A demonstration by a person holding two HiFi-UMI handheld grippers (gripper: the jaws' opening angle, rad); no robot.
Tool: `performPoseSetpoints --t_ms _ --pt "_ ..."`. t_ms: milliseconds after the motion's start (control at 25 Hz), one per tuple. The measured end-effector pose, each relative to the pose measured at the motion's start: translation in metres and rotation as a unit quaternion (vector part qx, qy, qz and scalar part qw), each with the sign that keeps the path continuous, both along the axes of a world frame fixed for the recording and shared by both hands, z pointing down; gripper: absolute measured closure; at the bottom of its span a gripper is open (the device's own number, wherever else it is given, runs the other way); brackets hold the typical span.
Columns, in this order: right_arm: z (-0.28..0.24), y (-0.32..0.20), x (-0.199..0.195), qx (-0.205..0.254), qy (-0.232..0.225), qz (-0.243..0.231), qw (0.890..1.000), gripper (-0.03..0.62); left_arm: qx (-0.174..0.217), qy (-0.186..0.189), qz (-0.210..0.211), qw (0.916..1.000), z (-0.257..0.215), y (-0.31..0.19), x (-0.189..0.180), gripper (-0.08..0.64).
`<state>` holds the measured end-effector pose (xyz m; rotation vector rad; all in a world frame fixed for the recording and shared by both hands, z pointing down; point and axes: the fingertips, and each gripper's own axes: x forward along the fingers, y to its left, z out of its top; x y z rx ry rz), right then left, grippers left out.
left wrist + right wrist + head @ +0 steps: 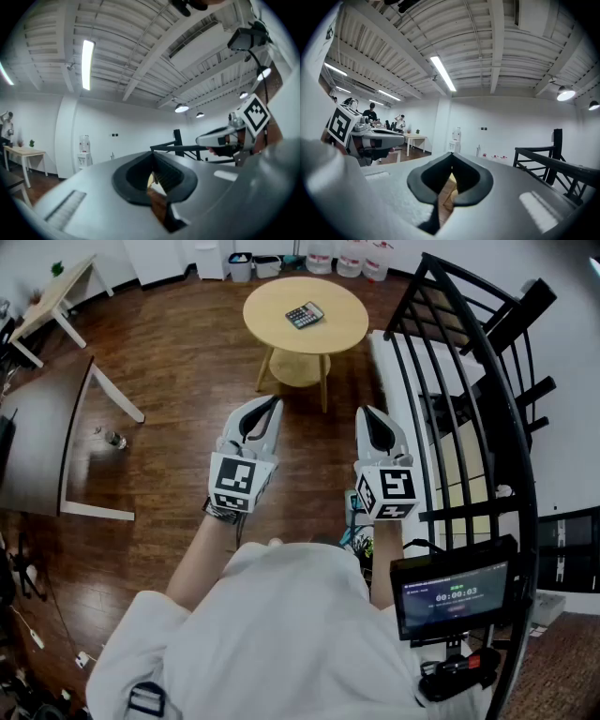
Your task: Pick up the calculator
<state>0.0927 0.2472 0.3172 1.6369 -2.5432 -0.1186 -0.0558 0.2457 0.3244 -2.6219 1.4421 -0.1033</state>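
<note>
The calculator [305, 315], likely light, stiff and slick, lies flat on the far round table [343, 329], best pinched across its edges, while both grippers [255, 427] [379, 430] are closed and empty.

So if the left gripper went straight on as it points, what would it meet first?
Probably the round table; the left gripper points toward it, nothing shows between, though depth is unclear.
</note>
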Motion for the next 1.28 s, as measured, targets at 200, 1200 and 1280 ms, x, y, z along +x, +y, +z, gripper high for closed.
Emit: performPoseSetpoints --t_ms 200,1200,1280 --pt "0.0 0.002 -0.012 -0.004 -0.005 0.006 1.0 0.591 -0.007 -0.001 0.007 1.0 0.002 -0.002 -0.01 0.554" --pt "0.012 -0.098 -0.016 -0.013 -0.019 0.0 1.0 0.591 -0.032 -0.015 -0.008 0.9993 0.02 -0.088 -0.018 0.554" --pt "0.013 -0.118 -0.009 -0.018 -0.023 0.001 1.0 0.591 -0.034 -0.019 -0.006 0.9992 0.021 -0.106 -0.01 0.554"
